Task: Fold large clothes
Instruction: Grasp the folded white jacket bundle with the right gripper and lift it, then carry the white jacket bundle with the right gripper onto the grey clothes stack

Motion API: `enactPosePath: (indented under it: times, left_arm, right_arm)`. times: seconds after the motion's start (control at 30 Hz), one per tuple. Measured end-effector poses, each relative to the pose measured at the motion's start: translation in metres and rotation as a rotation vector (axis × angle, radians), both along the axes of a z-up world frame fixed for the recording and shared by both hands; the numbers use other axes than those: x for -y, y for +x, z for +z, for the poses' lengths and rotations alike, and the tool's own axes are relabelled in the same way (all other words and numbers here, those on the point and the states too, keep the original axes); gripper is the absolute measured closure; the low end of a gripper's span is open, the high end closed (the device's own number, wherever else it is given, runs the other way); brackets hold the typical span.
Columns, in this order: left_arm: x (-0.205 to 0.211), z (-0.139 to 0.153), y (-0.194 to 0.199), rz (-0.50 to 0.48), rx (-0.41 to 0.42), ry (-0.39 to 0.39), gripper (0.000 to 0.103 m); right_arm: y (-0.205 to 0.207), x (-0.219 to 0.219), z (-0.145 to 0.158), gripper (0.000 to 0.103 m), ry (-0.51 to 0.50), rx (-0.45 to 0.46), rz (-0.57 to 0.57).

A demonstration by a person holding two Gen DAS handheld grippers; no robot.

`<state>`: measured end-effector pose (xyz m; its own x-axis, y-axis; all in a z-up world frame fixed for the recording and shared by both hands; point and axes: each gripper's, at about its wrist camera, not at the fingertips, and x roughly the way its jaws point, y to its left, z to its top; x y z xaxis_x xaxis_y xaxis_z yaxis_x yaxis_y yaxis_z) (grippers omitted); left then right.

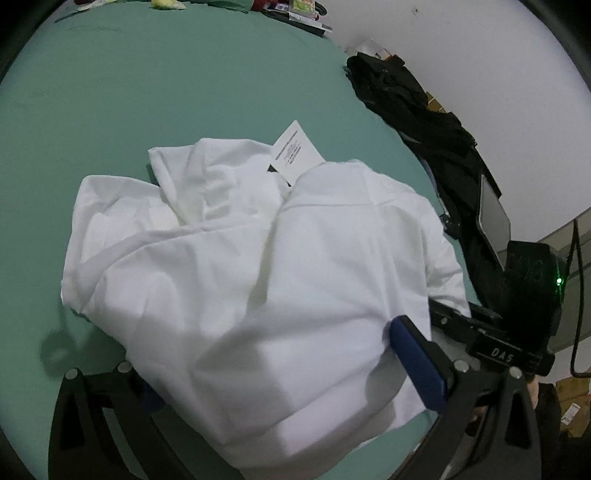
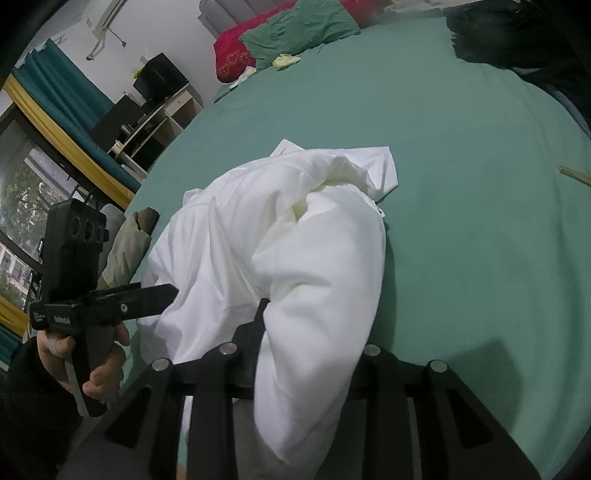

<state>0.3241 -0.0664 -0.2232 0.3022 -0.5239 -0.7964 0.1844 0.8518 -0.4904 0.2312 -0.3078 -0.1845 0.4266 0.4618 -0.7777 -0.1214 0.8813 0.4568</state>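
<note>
A crumpled white garment (image 1: 236,258) lies on the green bed sheet (image 1: 147,92), and a white paper tag (image 1: 295,153) sticks out at its far side. My left gripper (image 1: 280,376) stands wide, with the near part of the garment lying between its fingers. Its blue pad (image 1: 417,365) shows on the right; cloth covers the other finger. In the right wrist view my right gripper (image 2: 314,317) is shut on a raised fold of the white garment (image 2: 295,229). Only its left finger (image 2: 260,321) shows. A hand (image 2: 107,362) holds the left gripper (image 2: 162,291) at the garment's left edge.
Black clothes (image 1: 406,99) lie along the bed's right edge. Red and green pillows (image 2: 288,33) are at the head of the bed. An olive cloth (image 2: 129,240) hangs off the left edge, with shelves (image 2: 155,118) and a window beyond. A wooden stick (image 2: 576,173) lies far right.
</note>
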Motion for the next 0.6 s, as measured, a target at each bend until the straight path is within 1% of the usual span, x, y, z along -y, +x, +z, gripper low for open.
enactPosePath:
  times: [0.03, 0.07, 0.1, 0.13, 0.17, 0.23, 0.27, 0.33, 0.4, 0.43, 0.47, 0.5, 0.53, 0.6]
  left_arm:
    - [-0.001, 0.001, -0.002, 0.020, -0.009, 0.027, 0.000]
    - [-0.004, 0.005, -0.005, 0.046, -0.012, 0.052, 0.000]
    - [-0.010, 0.011, -0.009, 0.062, -0.007, 0.066, 0.000]
    - [-0.012, 0.015, -0.014, 0.083, 0.017, 0.099, 0.000]
    - [-0.016, 0.016, -0.020, 0.088, 0.031, 0.125, 0.000]
    - [-0.018, 0.008, -0.024, 0.084, 0.018, 0.135, 0.001]
    - [-0.018, 0.005, -0.025, 0.087, 0.026, 0.131, 0.001]
    - [-0.018, 0.002, -0.027, 0.107, 0.049, 0.119, 0.001]
    - [-0.013, 0.000, -0.027, 0.111, 0.058, 0.129, 0.001]
    - [-0.008, 0.000, -0.026, 0.091, 0.058, 0.119, 0.001]
    - [-0.004, 0.000, -0.023, 0.084, 0.057, 0.110, 0.001]
    - [0.001, 0.000, -0.021, 0.076, 0.057, 0.092, 0.002]
    - [0.003, 0.000, -0.019, 0.067, 0.057, 0.070, 0.006]
    - [0.004, 0.002, -0.019, 0.062, 0.064, 0.029, 0.045]
  right_arm:
    - [0.000, 0.001, 0.000, 0.073, 0.004, 0.000, -0.005]
    - [0.000, 0.001, 0.000, 0.068, 0.007, -0.001, -0.011]
    - [-0.001, 0.004, 0.000, 0.065, 0.009, 0.000, -0.017]
    - [-0.001, 0.006, 0.000, 0.061, 0.011, 0.001, -0.022]
    - [-0.002, 0.008, 0.001, 0.054, 0.010, 0.002, -0.026]
    - [-0.003, 0.012, 0.000, 0.050, 0.020, 0.003, -0.032]
    - [-0.004, 0.013, -0.001, 0.049, 0.033, 0.001, -0.037]
    - [-0.006, 0.016, -0.005, 0.049, 0.071, -0.002, -0.057]
    - [-0.007, 0.018, -0.011, 0.050, 0.126, -0.017, -0.076]
    - [-0.007, 0.017, -0.013, 0.063, 0.157, -0.023, -0.066]
    - [-0.008, 0.016, -0.015, 0.069, 0.172, -0.030, -0.060]
    - [-0.009, 0.013, -0.015, 0.071, 0.168, -0.021, -0.064]
    - [-0.010, 0.011, -0.015, 0.075, 0.161, -0.011, -0.063]
    - [-0.013, 0.009, -0.013, 0.080, 0.165, 0.003, -0.072]
